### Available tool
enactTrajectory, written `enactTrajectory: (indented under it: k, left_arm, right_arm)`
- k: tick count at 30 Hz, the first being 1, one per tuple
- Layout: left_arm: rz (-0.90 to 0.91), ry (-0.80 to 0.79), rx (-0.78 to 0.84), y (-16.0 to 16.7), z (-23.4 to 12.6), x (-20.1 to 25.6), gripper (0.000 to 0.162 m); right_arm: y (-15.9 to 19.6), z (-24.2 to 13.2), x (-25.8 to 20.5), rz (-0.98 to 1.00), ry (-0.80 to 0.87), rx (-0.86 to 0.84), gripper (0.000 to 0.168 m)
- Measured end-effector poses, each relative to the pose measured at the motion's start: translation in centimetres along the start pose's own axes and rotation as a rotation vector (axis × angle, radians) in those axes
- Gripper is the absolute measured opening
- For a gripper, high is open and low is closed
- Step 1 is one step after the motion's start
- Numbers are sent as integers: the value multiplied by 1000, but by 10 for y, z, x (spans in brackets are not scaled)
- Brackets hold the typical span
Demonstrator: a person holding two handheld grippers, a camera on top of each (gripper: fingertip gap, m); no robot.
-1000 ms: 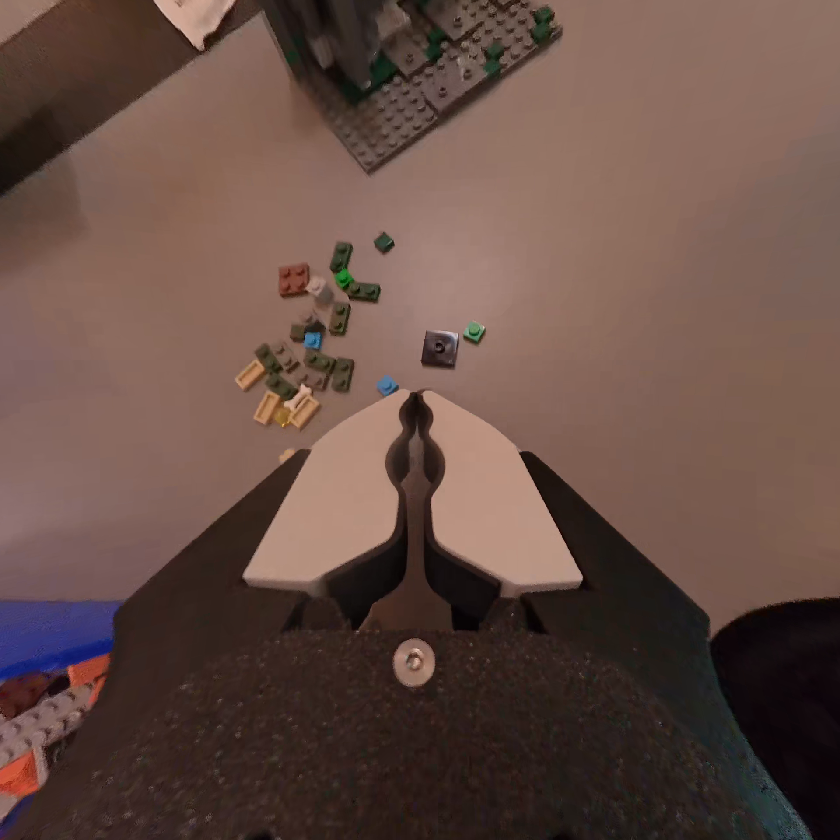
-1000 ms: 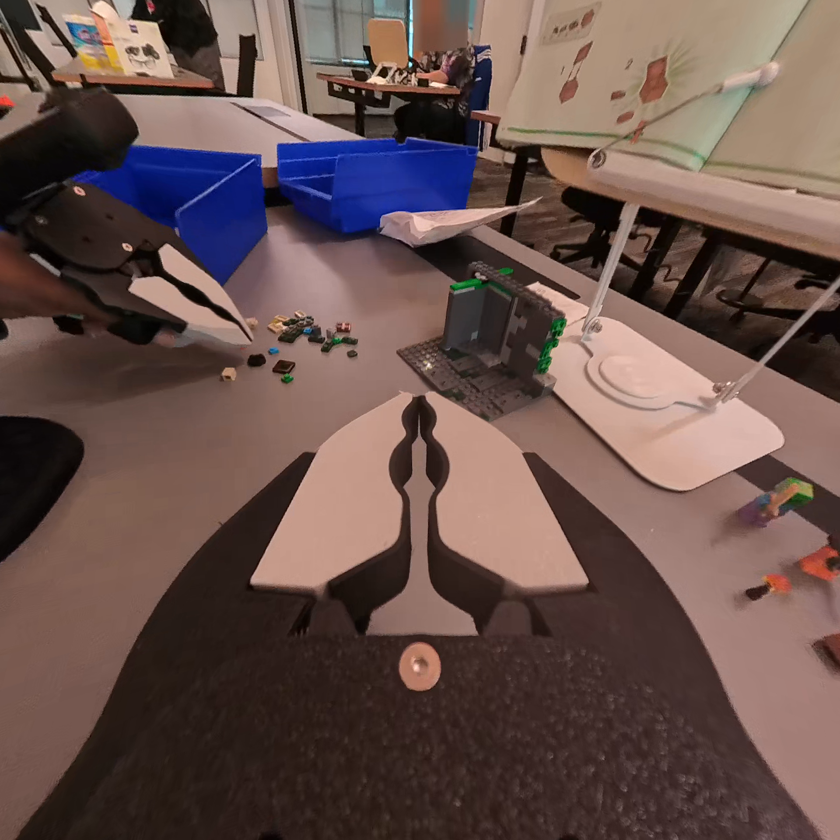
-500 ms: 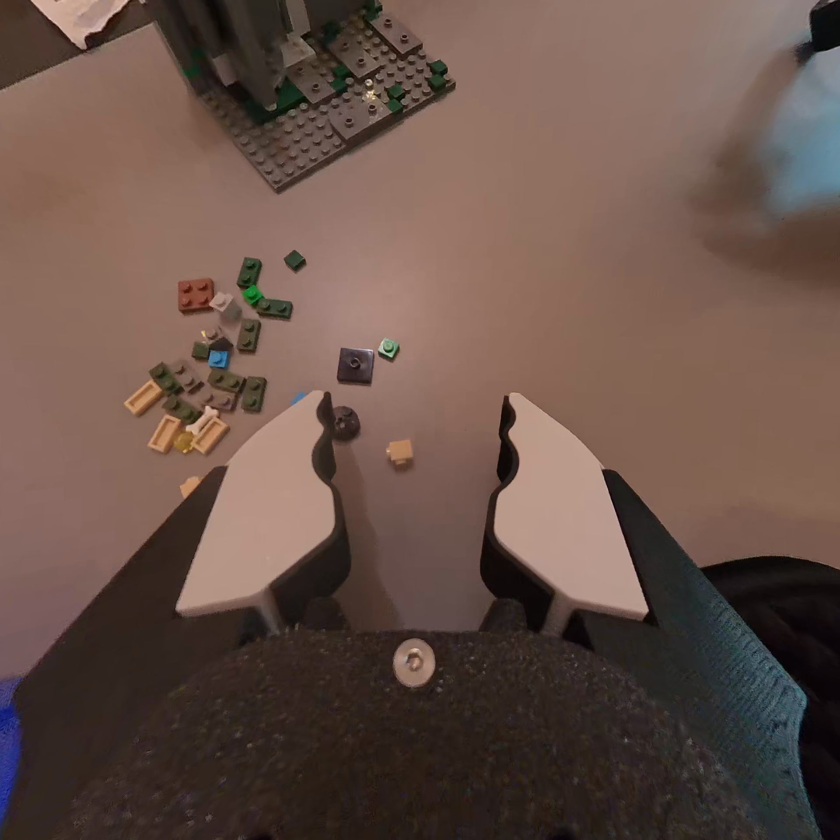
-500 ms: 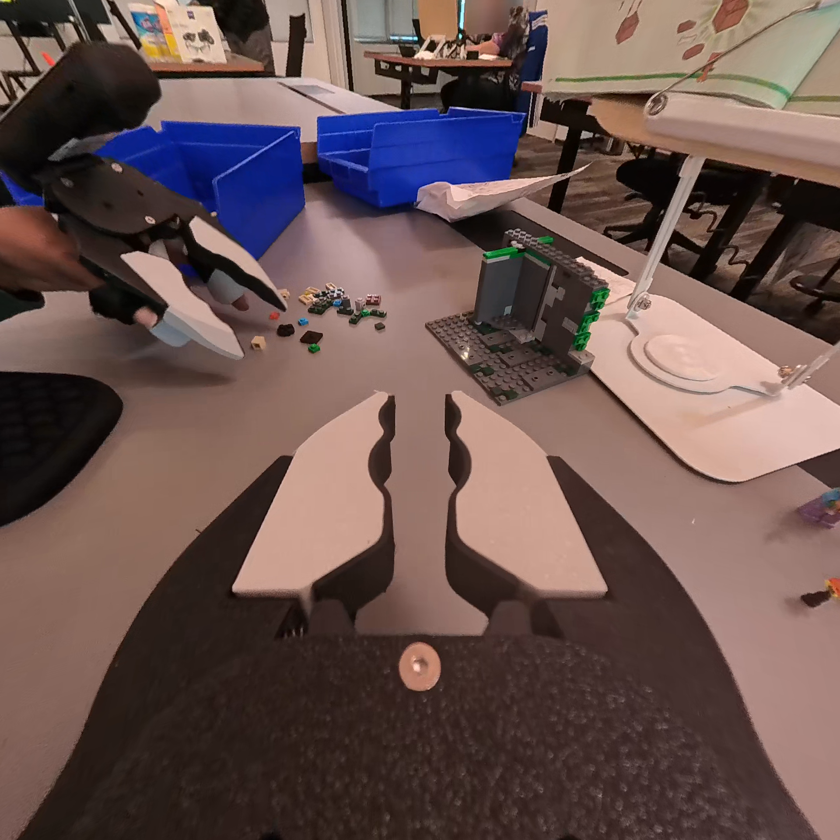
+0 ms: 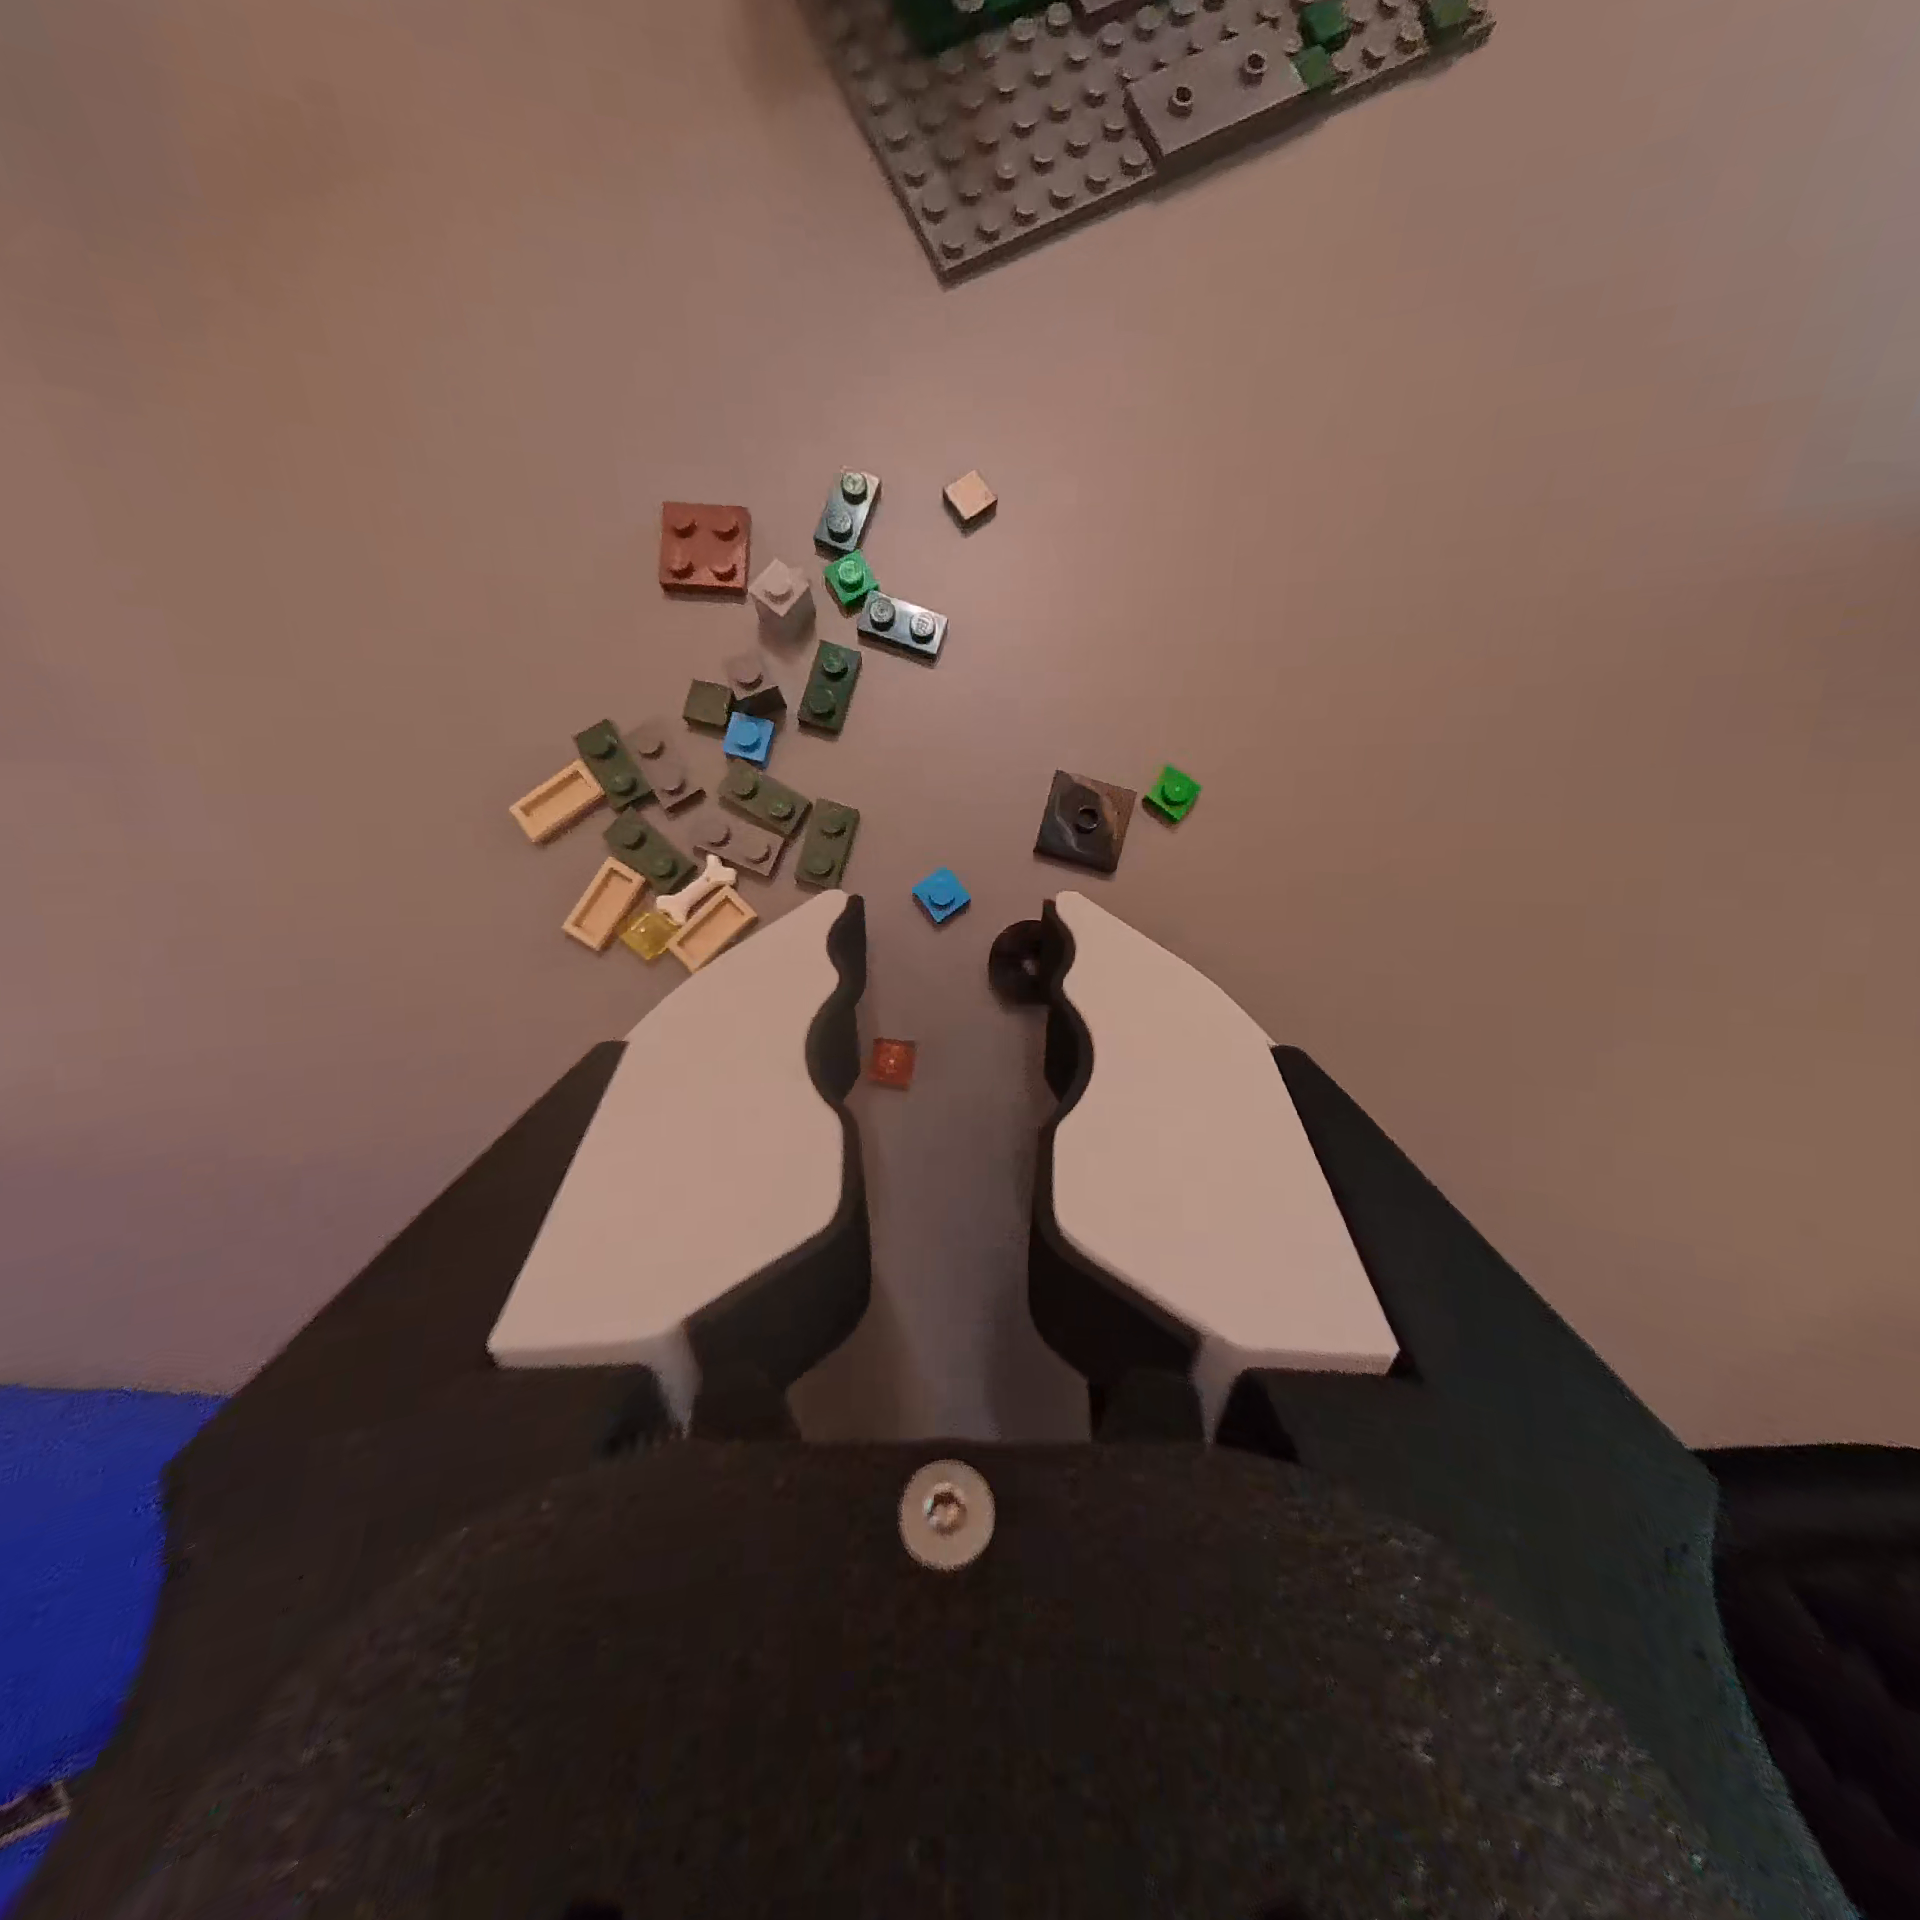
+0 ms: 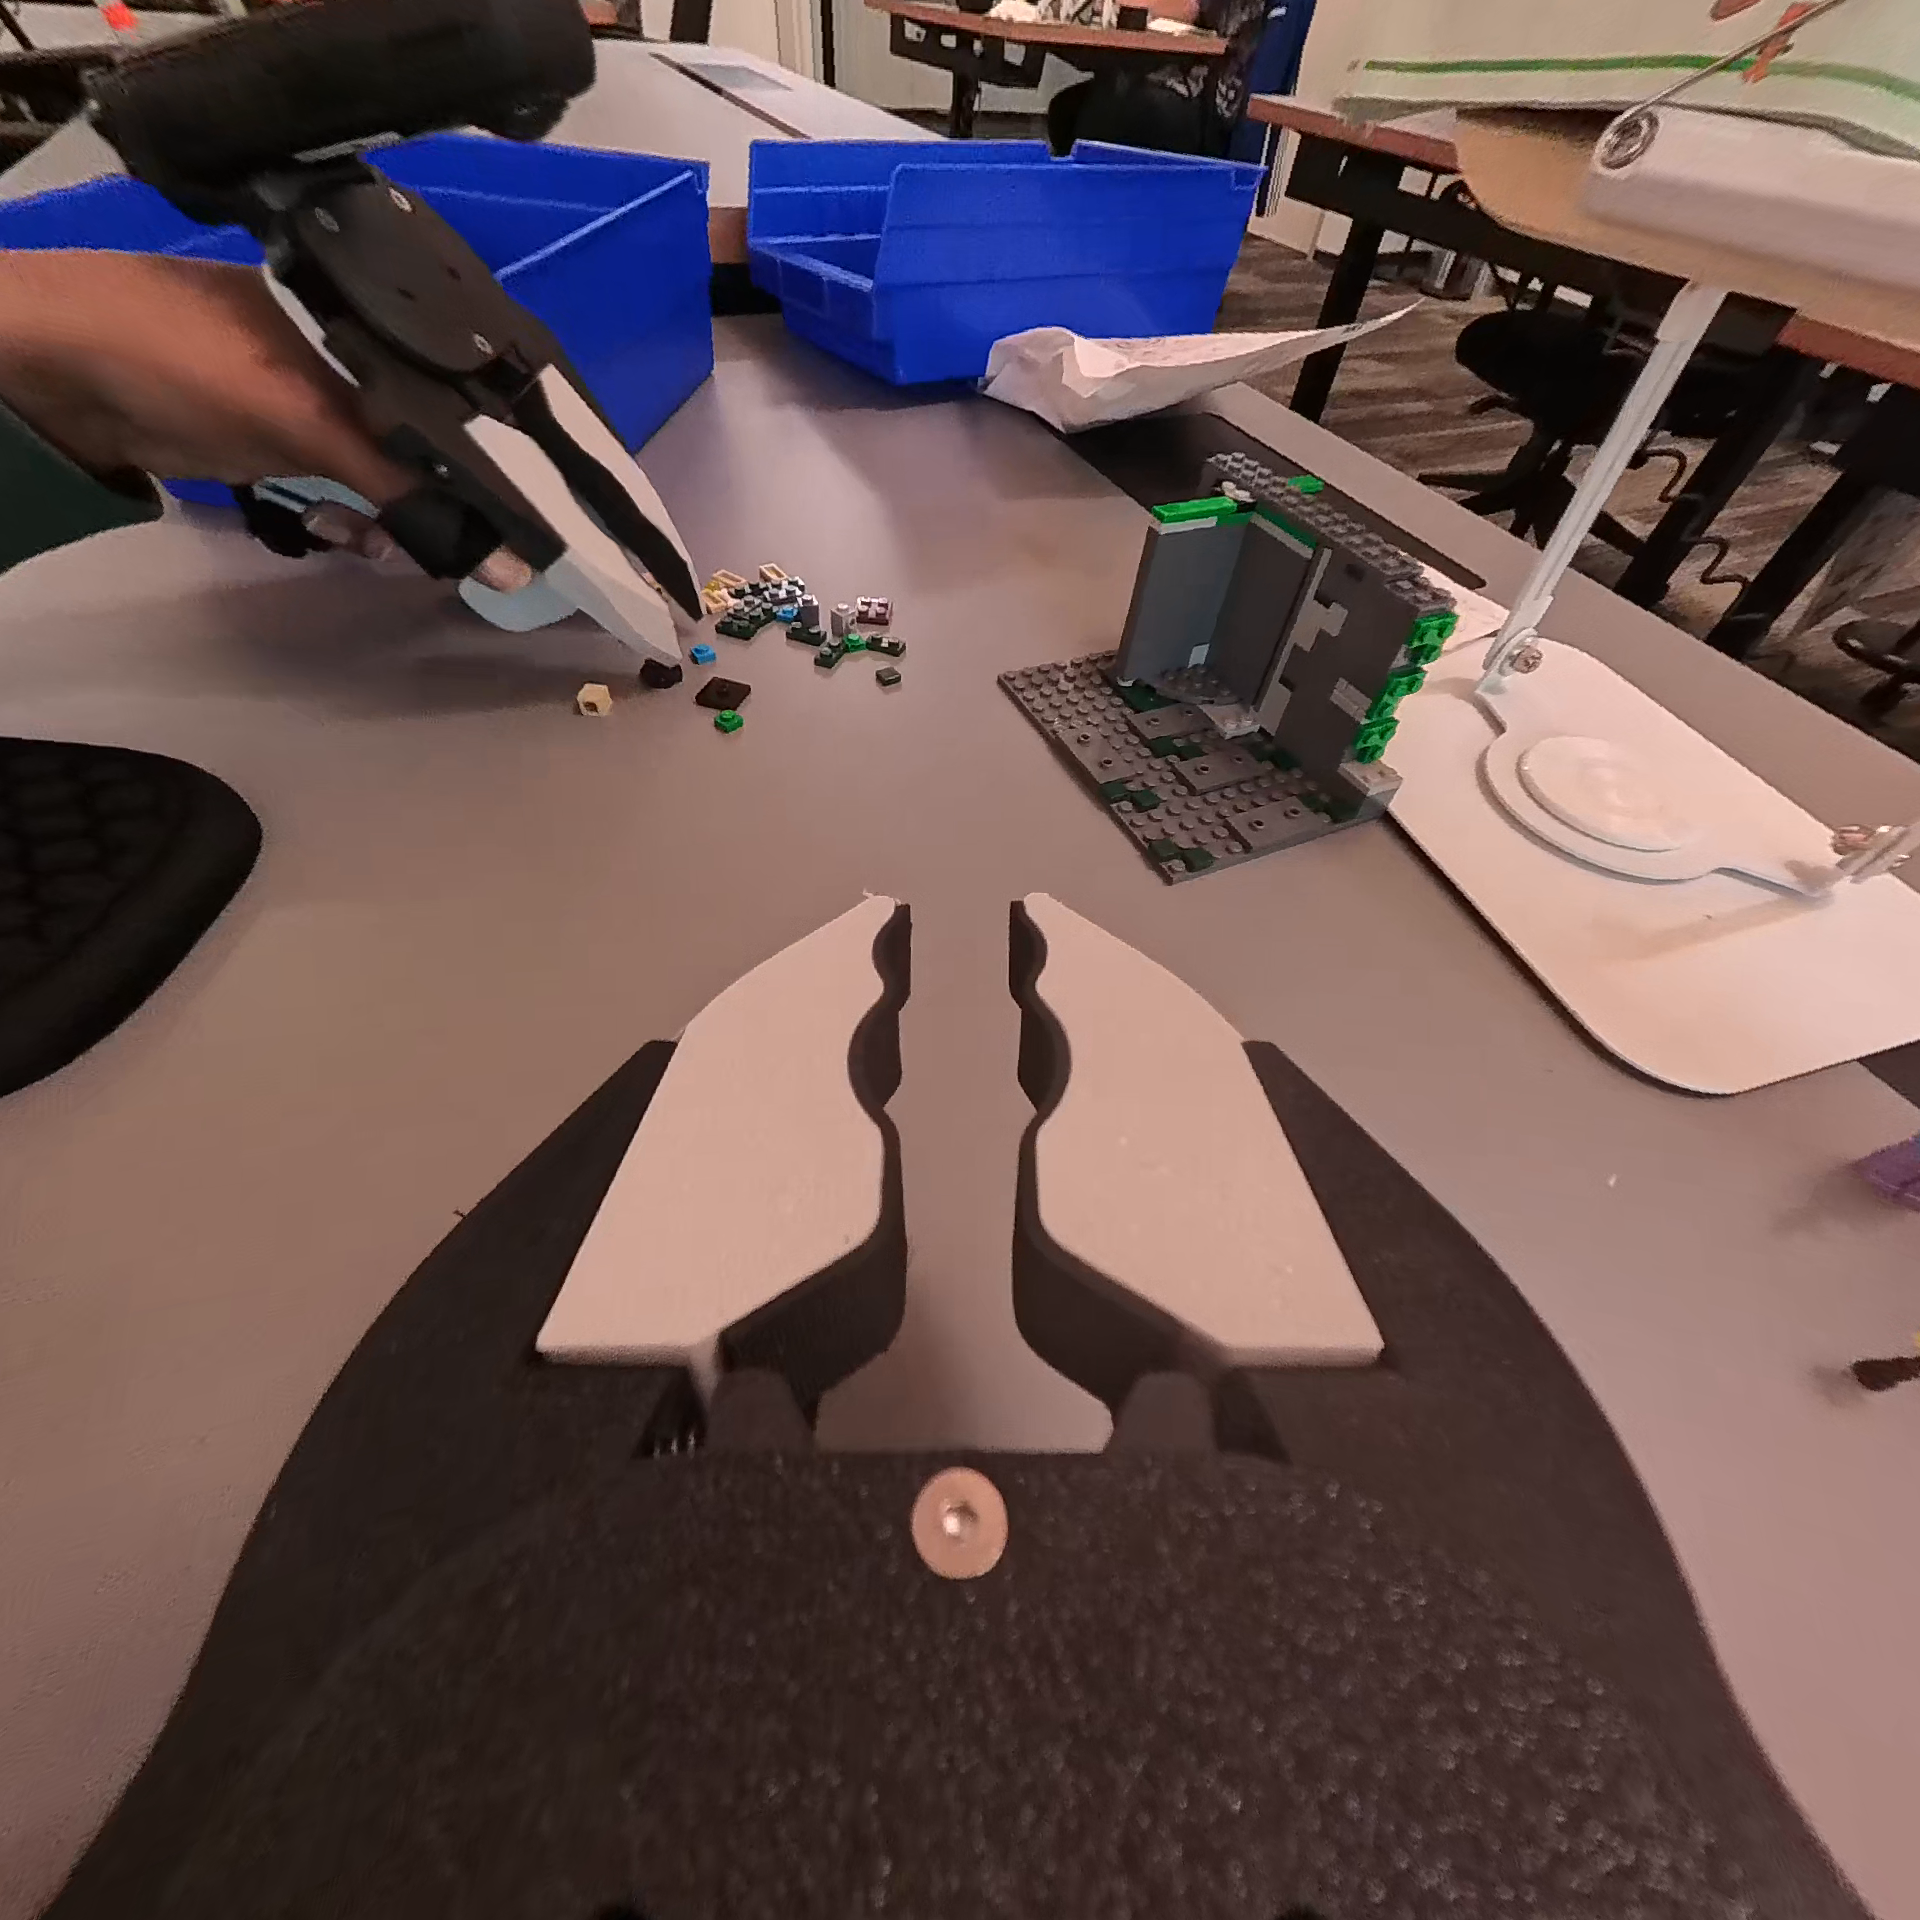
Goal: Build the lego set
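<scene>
Left wrist view
Left claw [image 5: 954, 920]: fingers are held apart, low over the grey surface [image 5: 1455, 644]; nothing is gripped.
Black round piece [image 5: 1020, 961]: seen just against the inner edge of the right-hand fingertip.
Blue plate [image 5: 941, 895]: lies just beyond the gap between the tips.
Small brown tile [image 5: 892, 1063]: lies between the fingers, near the left-hand one.
Loose pieces [image 5: 727, 727]: scattered ahead and to the left.
Grey baseplate [image 5: 1049, 135]: seen at the top edge, well apart from the pile.

Right wrist view
Right claw [image 6: 958, 912]: fingers are parted with a narrow gap, empty, above bare surface.
Lego build [image 6: 1262, 665]: grey walls stand upright on the baseplate, ahead and to the right.
White stand base [image 6: 1621, 862]: lies just beside the build.
Blue bins [image 6: 987, 249]: are placed at the far side.
</scene>
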State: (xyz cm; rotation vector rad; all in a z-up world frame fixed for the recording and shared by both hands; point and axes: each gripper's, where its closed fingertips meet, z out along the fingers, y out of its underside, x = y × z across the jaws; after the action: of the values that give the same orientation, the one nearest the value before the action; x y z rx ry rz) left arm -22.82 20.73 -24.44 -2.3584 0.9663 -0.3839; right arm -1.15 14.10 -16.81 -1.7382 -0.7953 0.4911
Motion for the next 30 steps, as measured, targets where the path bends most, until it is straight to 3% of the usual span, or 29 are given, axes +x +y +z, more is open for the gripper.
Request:
enactTrajectory:
  k: [10, 18, 23, 30]
  left_arm:
    - [-56, -13, -19, -1, 8, -5, 23]
    - [12, -75, -64, 0, 8, -5, 10]
    - [161, -46, -38, -1, 6, 8, 9]
    - [485, 117, 62, -20, -9, 90, 9]
  right_arm:
    - [-1, 0, -2, 12, -9, 1, 17]
    - [0, 0, -1, -9, 3, -9, 16]
    - [0, 0, 0, -15, 8, -8, 16]
    - [4, 1, 0, -5, 1, -13, 16]
